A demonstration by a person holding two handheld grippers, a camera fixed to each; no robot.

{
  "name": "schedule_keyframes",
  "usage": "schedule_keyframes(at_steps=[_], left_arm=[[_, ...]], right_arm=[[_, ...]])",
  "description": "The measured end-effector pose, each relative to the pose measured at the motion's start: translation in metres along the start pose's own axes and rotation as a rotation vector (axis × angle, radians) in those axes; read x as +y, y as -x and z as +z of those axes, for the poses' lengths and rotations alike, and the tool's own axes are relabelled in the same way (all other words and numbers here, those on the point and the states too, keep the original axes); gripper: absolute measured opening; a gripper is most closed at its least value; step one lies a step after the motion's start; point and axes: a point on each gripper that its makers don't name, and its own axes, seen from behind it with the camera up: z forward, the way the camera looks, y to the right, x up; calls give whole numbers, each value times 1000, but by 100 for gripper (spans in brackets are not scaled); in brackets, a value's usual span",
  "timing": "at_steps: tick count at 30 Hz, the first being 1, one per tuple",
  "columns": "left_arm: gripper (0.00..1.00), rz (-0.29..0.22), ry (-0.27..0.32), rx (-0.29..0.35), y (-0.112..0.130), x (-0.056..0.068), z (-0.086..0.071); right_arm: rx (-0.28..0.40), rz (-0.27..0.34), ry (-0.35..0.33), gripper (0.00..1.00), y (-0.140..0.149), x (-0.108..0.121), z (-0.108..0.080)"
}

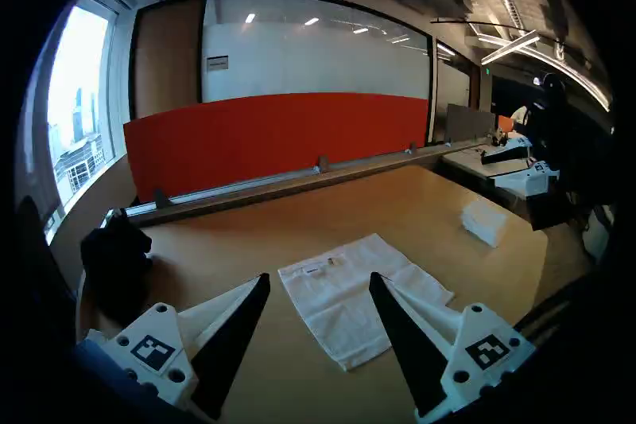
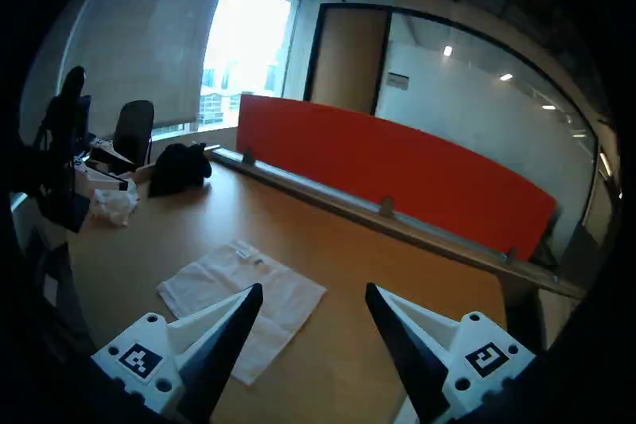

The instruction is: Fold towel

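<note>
A white towel (image 1: 350, 293) lies flat and spread out on the wooden table (image 1: 334, 209), with a small label near its far edge. My left gripper (image 1: 318, 281) hovers above the towel's near side, open, nothing between its fingers. In the right gripper view the same towel (image 2: 238, 289) lies left of centre on the table (image 2: 342, 249). My right gripper (image 2: 312, 289) hangs open above the towel's right edge, holding nothing.
A folded white stack (image 1: 483, 221) rests at the table's right end. A black bag (image 1: 115, 261) sits at the left end; it also shows as the bag (image 2: 179, 168) beside crumpled white cloth (image 2: 114, 205). A red divider (image 1: 278, 138) runs along the far edge.
</note>
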Motion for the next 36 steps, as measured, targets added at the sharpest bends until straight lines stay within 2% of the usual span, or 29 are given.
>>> schedule_keyframes(at_steps=[7, 14, 26, 36], left_arm=[[93, 46, 23, -41, 16, 6, 5], [92, 59, 38, -68, 36, 14, 12], [92, 92, 97, -139, 82, 30, 24], [93, 114, 129, -185, 112, 39, 38]], right_arm=[[-47, -22, -60, 100, 16, -13, 6], [-92, -32, -108, 100, 39, -28, 14], [-168, -48, -166, 100, 87, -50, 26], [-204, -74, -199, 100, 122, -64, 37]])
